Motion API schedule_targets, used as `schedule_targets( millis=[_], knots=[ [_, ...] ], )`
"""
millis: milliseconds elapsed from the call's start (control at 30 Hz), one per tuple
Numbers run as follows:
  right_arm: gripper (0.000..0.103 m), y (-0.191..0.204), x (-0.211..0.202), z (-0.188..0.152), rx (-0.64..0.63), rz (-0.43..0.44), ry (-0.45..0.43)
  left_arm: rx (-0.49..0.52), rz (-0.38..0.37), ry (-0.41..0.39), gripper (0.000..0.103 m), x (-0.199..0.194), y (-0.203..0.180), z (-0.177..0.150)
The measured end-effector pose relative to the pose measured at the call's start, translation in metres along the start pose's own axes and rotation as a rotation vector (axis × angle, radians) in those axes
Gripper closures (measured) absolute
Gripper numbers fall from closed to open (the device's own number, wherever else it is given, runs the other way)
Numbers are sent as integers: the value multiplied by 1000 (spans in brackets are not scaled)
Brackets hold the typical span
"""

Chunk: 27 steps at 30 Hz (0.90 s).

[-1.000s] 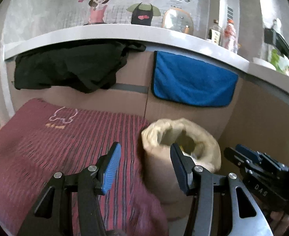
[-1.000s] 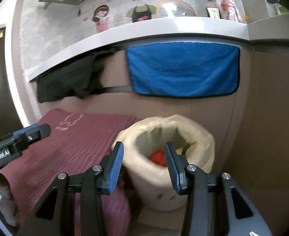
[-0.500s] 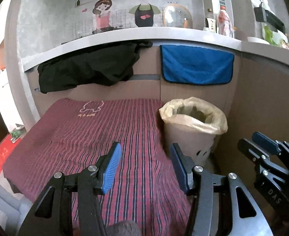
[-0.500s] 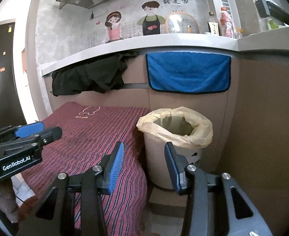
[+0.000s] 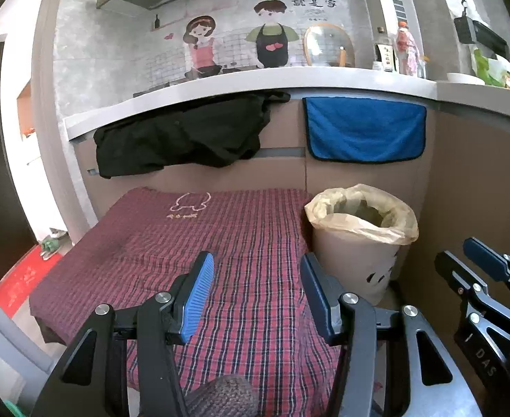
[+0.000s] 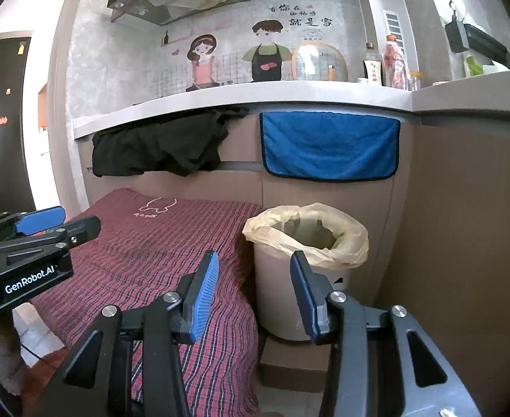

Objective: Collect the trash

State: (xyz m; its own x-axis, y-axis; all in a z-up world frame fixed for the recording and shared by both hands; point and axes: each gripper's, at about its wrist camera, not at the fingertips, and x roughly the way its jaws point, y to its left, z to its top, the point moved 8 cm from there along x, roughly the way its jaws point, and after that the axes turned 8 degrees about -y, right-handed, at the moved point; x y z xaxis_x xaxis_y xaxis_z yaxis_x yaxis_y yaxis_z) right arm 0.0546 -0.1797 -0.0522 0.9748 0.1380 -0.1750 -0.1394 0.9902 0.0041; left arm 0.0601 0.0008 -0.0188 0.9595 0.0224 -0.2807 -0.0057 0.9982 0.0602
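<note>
A low desk draped in a red-and-blue plaid cloth (image 5: 241, 243) is filling the lower centre of the left wrist view, and a pale round bin lined with a yellowish plastic bag (image 5: 359, 239) is standing just beside it at right of centre. The left tongs (image 5: 255, 278) and right tongs (image 6: 253, 279) are both gaping open at the bottom of their frames, gripping nothing.

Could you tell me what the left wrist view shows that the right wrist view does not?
Only the left wrist view shows the red floor mat and the right hand-held gripper at its edge. Only the right wrist view shows the left hand-held gripper and the cardboard step under the bin. Both show the lined trash bin, striped cloth, blue towel and black garment.
</note>
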Motion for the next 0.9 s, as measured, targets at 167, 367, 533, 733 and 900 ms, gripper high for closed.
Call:
schedule_targets(
  millis=[167,367,533,733,900],
  knots=[
    [63,-2,-2,1,18,5,0,-13,1,-16,50,-2,5,3],
    [63,-3,-2,2,19,10,-2,-18,0,-18,50,-3,4,4],
    [63,0,-1,3,15,15,0,-17,-2,-19,50,-3,5,3],
    [63,-1,-2,3,7,12,-5,-19,0,-19,50,-3,3,4],
    [63,-1,-2,3,8,11,-5,-20,-1,-14,50,-3,1,5]
  ],
)
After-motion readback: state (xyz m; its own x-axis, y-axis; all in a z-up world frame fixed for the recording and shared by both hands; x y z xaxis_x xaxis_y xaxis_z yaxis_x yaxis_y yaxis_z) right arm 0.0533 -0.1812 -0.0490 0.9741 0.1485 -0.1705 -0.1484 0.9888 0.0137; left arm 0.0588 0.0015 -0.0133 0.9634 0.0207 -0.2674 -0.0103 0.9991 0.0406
